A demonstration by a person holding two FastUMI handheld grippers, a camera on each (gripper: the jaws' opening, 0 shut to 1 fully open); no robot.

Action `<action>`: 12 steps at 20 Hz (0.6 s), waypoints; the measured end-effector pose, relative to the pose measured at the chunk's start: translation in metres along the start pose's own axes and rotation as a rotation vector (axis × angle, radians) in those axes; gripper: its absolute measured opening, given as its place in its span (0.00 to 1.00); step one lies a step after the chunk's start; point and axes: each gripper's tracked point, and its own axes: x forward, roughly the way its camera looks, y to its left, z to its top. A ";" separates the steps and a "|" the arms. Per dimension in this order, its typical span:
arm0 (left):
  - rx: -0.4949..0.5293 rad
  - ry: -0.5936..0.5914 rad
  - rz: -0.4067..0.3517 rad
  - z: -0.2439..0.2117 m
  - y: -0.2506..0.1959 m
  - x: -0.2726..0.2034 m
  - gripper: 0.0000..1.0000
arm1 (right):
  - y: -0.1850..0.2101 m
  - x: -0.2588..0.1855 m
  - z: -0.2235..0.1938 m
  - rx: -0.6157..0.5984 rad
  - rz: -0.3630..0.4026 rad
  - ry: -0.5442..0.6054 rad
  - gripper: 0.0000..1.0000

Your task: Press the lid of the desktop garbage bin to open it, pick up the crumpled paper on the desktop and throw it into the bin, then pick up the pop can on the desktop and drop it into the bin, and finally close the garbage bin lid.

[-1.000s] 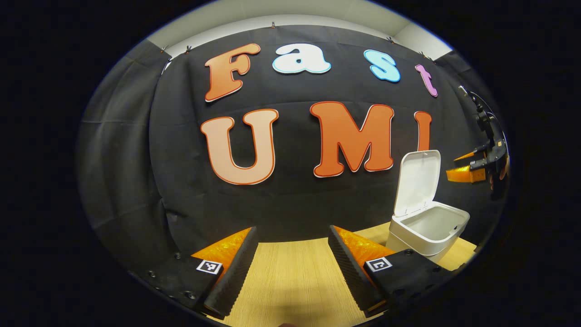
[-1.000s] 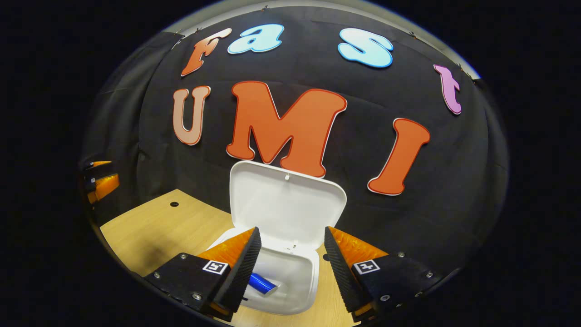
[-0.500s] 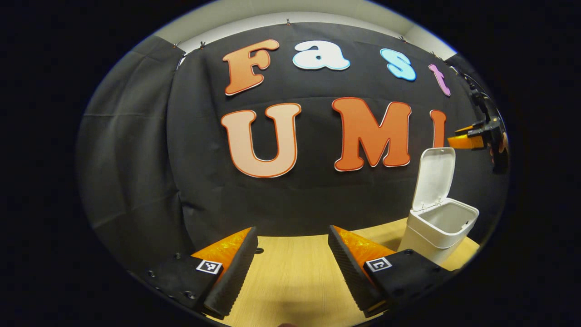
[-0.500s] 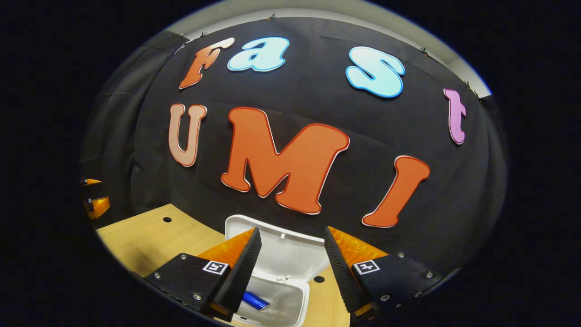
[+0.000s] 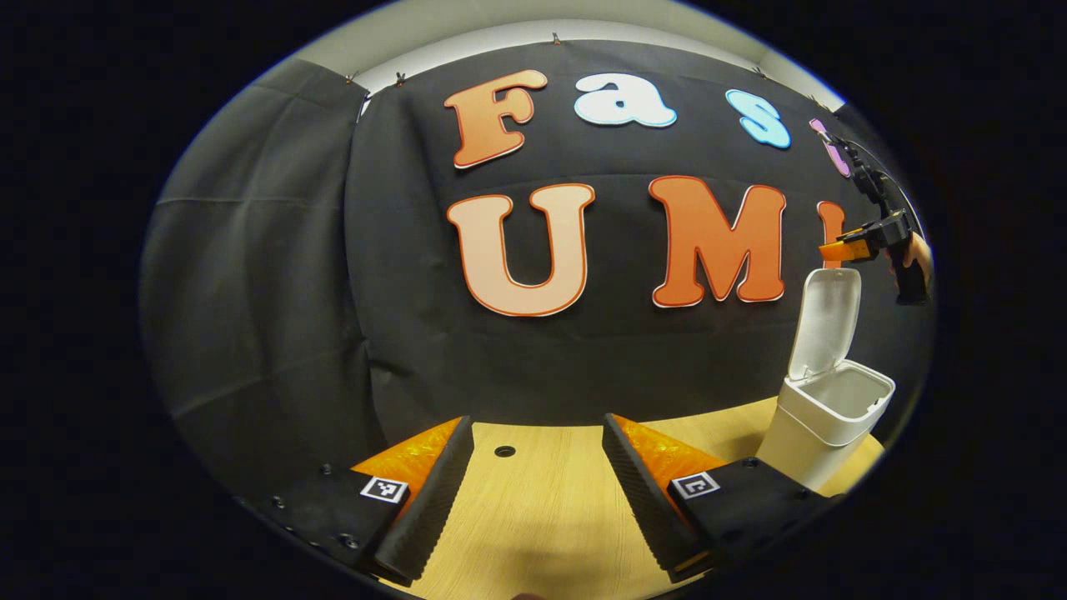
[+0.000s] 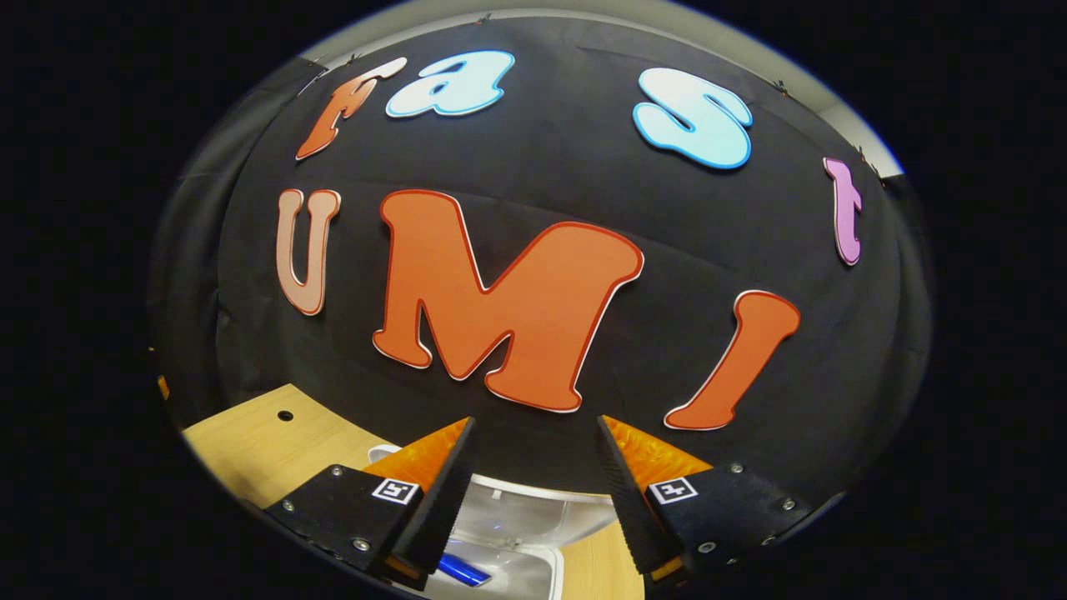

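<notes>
Garbage bin [image 5: 825, 421] lid [image 5: 825, 321] upright, pop can [image 6: 463, 570] inside; right gripper [image 6: 533, 492] above lid, left gripper [image 5: 538, 483] over desktop [image 5: 533, 517], both spread, empty.

— What colour is the bin [image 5: 821, 425]?
— White, its raised lid [image 5: 824, 321] too. A blue can [image 6: 463, 570] lies inside it.
— And the table [image 5: 533, 508] under the bin?
— Pale wood grain (one dark round hole [image 5: 504, 451] in it). Behind the bin, black cloth [image 5: 275, 275].
</notes>
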 end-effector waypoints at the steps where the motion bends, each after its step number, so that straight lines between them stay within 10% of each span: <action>1: -0.002 0.007 0.007 -0.001 0.001 -0.003 0.99 | 0.001 0.000 -0.005 0.001 0.002 0.018 0.85; 12: 0.000 0.030 -0.090 0.004 -0.034 0.009 0.99 | 0.026 -0.052 -0.045 -0.022 0.070 0.102 0.85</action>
